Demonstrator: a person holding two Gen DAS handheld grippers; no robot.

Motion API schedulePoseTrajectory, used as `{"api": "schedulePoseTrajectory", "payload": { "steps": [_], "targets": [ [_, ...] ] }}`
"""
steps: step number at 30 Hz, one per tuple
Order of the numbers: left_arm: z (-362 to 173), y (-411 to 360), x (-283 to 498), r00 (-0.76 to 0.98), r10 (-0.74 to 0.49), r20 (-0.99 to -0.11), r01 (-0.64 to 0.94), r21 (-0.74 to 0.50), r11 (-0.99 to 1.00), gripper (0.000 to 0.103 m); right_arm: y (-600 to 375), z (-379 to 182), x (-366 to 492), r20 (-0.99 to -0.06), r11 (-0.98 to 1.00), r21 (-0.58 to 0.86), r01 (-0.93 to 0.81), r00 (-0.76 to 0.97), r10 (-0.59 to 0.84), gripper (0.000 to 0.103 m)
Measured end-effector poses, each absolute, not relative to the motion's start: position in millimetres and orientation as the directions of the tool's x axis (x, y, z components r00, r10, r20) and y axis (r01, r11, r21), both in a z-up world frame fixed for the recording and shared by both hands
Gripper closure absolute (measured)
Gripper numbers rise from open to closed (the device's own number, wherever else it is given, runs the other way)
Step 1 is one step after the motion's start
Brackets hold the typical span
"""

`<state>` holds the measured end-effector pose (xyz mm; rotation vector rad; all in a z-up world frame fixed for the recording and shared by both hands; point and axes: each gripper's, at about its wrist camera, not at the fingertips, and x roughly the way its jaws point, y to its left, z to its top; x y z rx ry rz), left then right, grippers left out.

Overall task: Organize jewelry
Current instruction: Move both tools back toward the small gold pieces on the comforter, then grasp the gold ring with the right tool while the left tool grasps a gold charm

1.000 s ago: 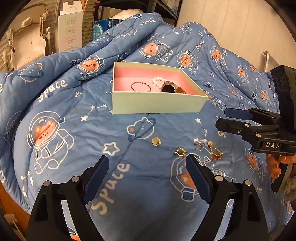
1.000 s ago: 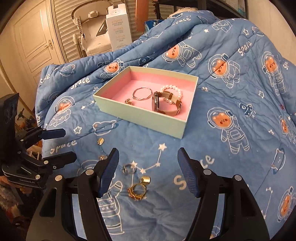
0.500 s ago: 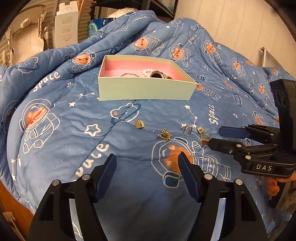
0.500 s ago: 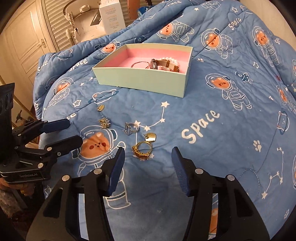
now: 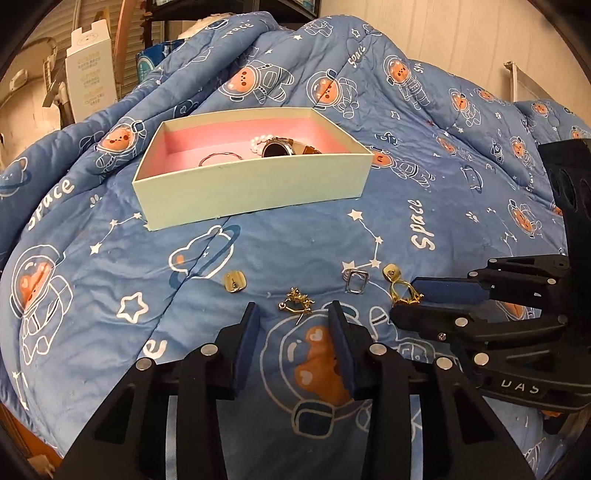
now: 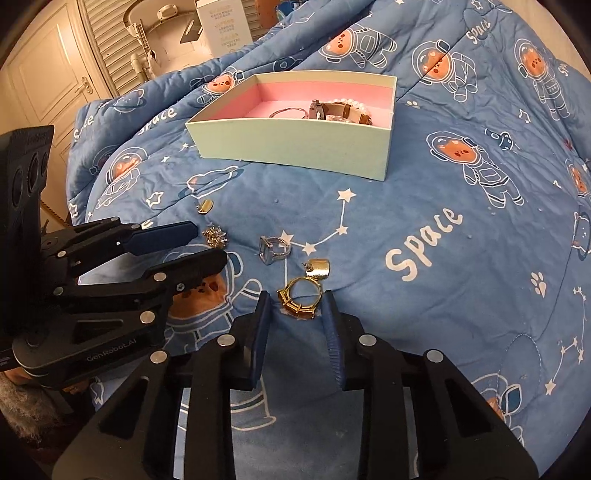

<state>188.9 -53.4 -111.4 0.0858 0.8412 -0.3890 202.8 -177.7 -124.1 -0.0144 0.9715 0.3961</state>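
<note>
A pale green box with pink lining [image 5: 258,188] [image 6: 295,146] sits on the blue quilt and holds a watch [image 5: 280,147], a pearl bracelet [image 5: 258,140] and a thin bangle [image 5: 218,158]. Loose pieces lie in front: a gold brooch [image 5: 297,301] [image 6: 216,236], a gold stud [image 5: 234,282] [image 6: 205,206], a silver ring [image 5: 356,280] [image 6: 273,247], a gold clip [image 5: 391,272] [image 6: 318,267] and a gold ring [image 5: 404,291] [image 6: 301,297]. My left gripper [image 5: 293,319] is open, low, just short of the brooch. My right gripper [image 6: 295,306] is open, its tips either side of the gold ring.
The quilt [image 5: 110,258] rises in folds behind the box. A white carton [image 5: 88,85] [image 6: 221,22] and a white appliance [image 6: 162,33] stand beyond the bed. A louvred door [image 6: 99,48] is at the back left.
Both grippers have dropped closer to the quilt and moved forward toward the loose jewelry. Both have narrowed their opening. The jewelry has not moved.
</note>
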Motion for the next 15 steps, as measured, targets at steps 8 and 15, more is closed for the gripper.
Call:
{"api": "schedulePoseTrajectory", "payload": {
  "steps": [8, 15],
  "targets": [
    [-113.0, -60.2, 197.0, 0.584, -0.318, -0.747, 0.387, -0.088, 0.918, 0.084, -177.8, -125.2, 207.1, -0.804, 0.932, 0.172, -0.319, 0.500, 0.320, 0.078],
    [-110.7, -51.1, 192.9, 0.586, -0.364, -0.724, 0.380, -0.152, 0.913, 0.084, -179.4, -124.5, 206.1, -0.800, 0.931, 0.179, -0.318, 0.503, 0.326, 0.078]
  ]
}}
